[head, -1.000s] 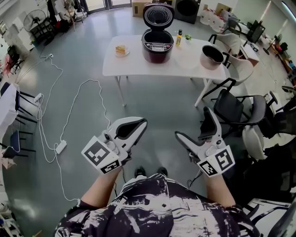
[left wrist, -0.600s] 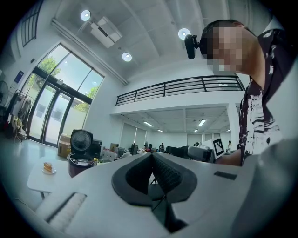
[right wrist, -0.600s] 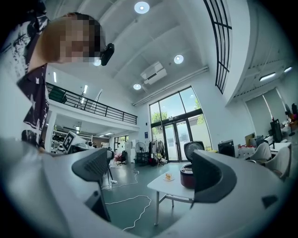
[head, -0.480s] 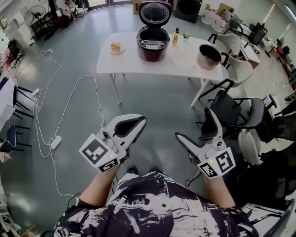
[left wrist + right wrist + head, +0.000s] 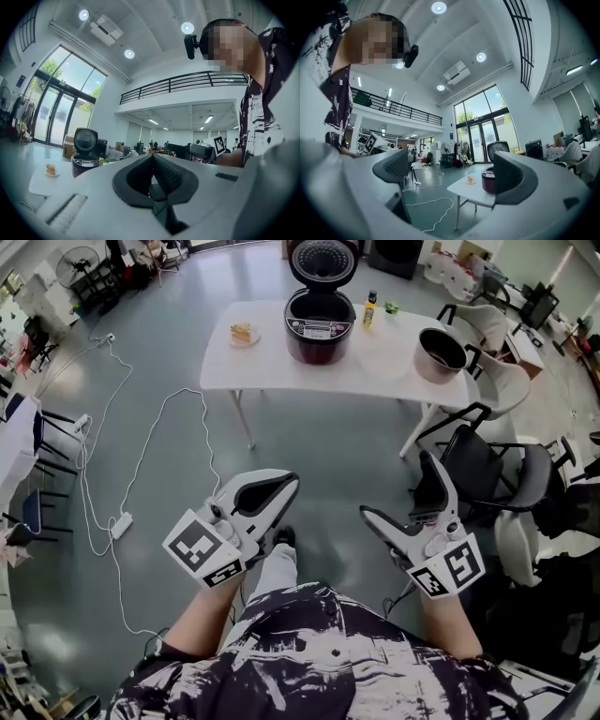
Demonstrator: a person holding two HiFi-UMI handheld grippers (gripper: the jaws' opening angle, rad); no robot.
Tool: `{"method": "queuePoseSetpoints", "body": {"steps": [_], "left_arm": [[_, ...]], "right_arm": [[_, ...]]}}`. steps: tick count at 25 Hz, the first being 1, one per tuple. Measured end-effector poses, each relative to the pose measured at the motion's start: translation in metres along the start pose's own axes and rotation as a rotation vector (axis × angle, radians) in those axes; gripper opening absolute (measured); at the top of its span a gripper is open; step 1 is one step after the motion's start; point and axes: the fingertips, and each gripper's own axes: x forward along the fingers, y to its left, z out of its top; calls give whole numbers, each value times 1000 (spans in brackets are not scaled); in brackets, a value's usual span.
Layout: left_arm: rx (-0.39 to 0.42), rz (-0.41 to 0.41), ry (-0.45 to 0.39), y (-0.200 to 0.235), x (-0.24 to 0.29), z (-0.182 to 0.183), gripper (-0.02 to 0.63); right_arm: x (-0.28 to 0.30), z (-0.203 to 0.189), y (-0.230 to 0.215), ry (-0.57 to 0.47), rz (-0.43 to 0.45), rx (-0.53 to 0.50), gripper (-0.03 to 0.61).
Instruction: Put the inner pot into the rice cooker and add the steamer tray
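Note:
The dark red rice cooker stands on the white table far ahead, its lid raised. The metal inner pot sits at the table's right end, apart from the cooker. I cannot make out a steamer tray. Both grippers hang in front of my body, far short of the table. My left gripper is shut with nothing in it; its pads meet in the left gripper view. My right gripper is open and empty. Between its jaws I see the cooker in the distance.
A plate with a cake slice and a small bottle also stand on the table. Black and white chairs crowd the right side. A white cable and a power strip lie on the floor at left.
The head view has shifted a little and one leg now shows below the grippers. Both grippers keep their pose, left shut and right open.

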Motion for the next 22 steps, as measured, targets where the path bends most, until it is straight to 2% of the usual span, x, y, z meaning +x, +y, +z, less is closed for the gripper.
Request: {"method": "queuePoseSetpoints", "body": {"steps": [8,13,22], "left_arm": [[-21,-60,-22,108,29,14,5],[-17,-118,-5,175,44,26,5],[-26,-166,-13,247,74,37,5]], "right_arm": [[101,-13,-34,25,-25,-27,523],[162,-16,-54,22,-78,-34,523],[216,-27,-92,49,-142,-43,522]]}}
